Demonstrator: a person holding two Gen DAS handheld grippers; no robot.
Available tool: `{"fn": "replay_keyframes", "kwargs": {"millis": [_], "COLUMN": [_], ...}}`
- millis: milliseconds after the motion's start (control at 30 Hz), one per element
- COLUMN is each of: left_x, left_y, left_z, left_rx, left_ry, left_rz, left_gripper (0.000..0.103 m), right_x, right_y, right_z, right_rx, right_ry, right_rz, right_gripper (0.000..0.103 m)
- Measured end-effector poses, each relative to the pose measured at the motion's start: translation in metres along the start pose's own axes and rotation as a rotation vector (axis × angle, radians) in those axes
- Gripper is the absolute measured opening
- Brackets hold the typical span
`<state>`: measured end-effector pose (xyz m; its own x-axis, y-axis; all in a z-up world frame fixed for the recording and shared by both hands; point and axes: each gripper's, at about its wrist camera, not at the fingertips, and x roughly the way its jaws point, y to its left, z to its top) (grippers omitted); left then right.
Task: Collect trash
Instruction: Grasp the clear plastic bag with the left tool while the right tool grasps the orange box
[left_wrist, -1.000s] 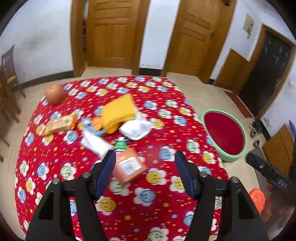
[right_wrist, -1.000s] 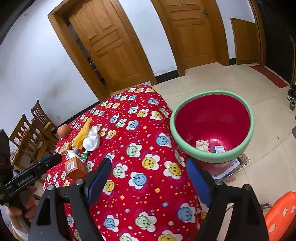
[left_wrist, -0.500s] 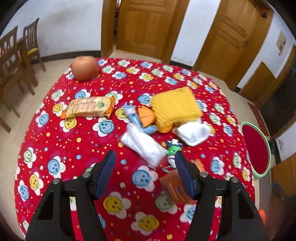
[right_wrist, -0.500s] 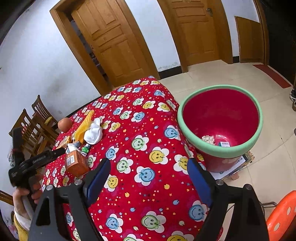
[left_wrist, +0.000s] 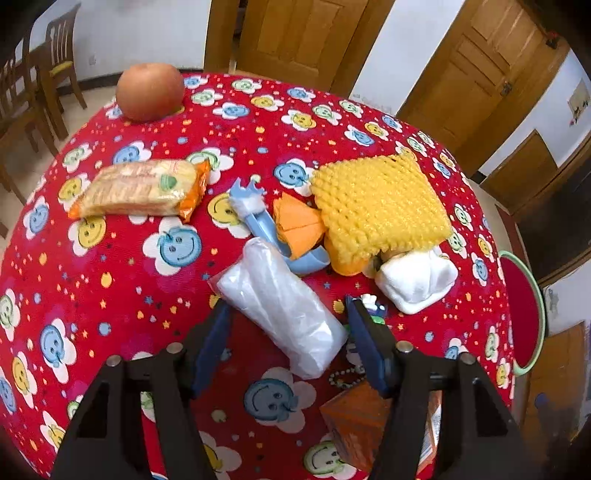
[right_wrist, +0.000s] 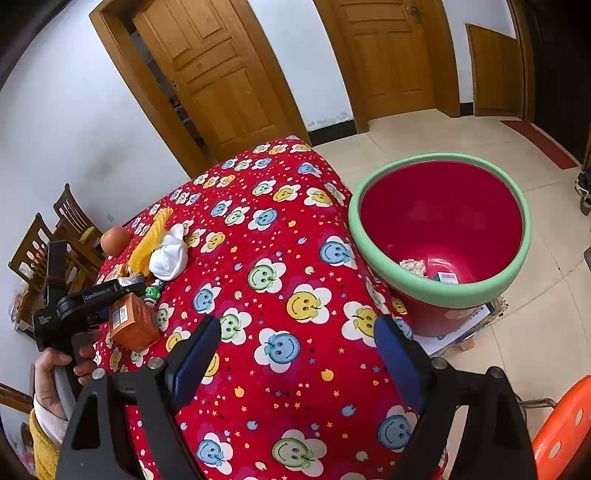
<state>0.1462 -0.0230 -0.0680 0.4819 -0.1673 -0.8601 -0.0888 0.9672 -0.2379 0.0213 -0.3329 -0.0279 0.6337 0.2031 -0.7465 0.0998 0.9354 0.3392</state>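
Trash item: a crumpled translucent white plastic bag (left_wrist: 282, 306), rolled into a soft oblong, glossy and wrinkled; it lies slantwise on the red tablecloth with smiley-face flowers (left_wrist: 177, 280), its near end between the left gripper's blue pads.
Left gripper (left_wrist: 288, 345): jaws about half open and closing; the bag sits between them, and the pads do not press on it.
Right gripper (right_wrist: 297, 350): jaws spread wide, nothing between them, hanging over the cloth near the table's edge.
Bin: a red plastic bucket with a pale green rim (right_wrist: 439, 291) stands on the floor just beside the table; inside lie a crumpled pale wad (right_wrist: 413, 266) and a small carton with a barcode (right_wrist: 447, 277).
Neighbours: a blue plastic fork-like piece (left_wrist: 258, 218), folded orange paper (left_wrist: 297, 223), a yellow knitted cloth (left_wrist: 380, 206), a white sock (left_wrist: 415, 282), a packet of biscuits in clear and orange wrap (left_wrist: 138, 190), a round brown fruit (left_wrist: 149, 92).
Writing: the orange cardboard box (right_wrist: 133, 325) carries a barcode label, its text too small to read; the left gripper's body, seen from the right wrist, reads "GenRobot.AI".
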Motion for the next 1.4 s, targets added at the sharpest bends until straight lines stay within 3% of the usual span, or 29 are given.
{"fn": "replay_keyframes", "kwargs": {"millis": [67,267,700,933,1167,1400], "left_x": [0.000,-0.007,-0.073,-0.108,-0.111,-0.106], "left_y": [0.000,0.012,0.037,0.061,0.081,0.097], "left_z": [-0.001,-0.004,-0.029,-0.043,-0.052,-0.059], "left_rx": [0.017,0.000,0.048,0.072,0.061,0.042], "left_ry": [-0.004,-0.003,-0.115,-0.190,-0.187,-0.182], "left_rz": [0.007,-0.028,-0.019,0.055,0.064,0.053], "left_gripper": [0.050,0.044,0.042,0.042,0.042,0.041], "right_x": [0.002,0.006,0.007,0.015,0.028,0.046], "right_y": [0.002,0.013,0.060,0.096,0.139,0.175], "right_z": [0.000,0.001,-0.003,-0.009,-0.017,-0.025], "right_rx": [-0.005,-0.025,-0.102,-0.167,-0.233,-0.306], "right_ry": [0.005,0.011,0.001,0.017,0.043,0.063], "right_rz": [0.000,0.010,0.068,0.103,0.134,0.111], "right_gripper": [0.087,0.087,0.087,0.087,0.087,0.087]}}
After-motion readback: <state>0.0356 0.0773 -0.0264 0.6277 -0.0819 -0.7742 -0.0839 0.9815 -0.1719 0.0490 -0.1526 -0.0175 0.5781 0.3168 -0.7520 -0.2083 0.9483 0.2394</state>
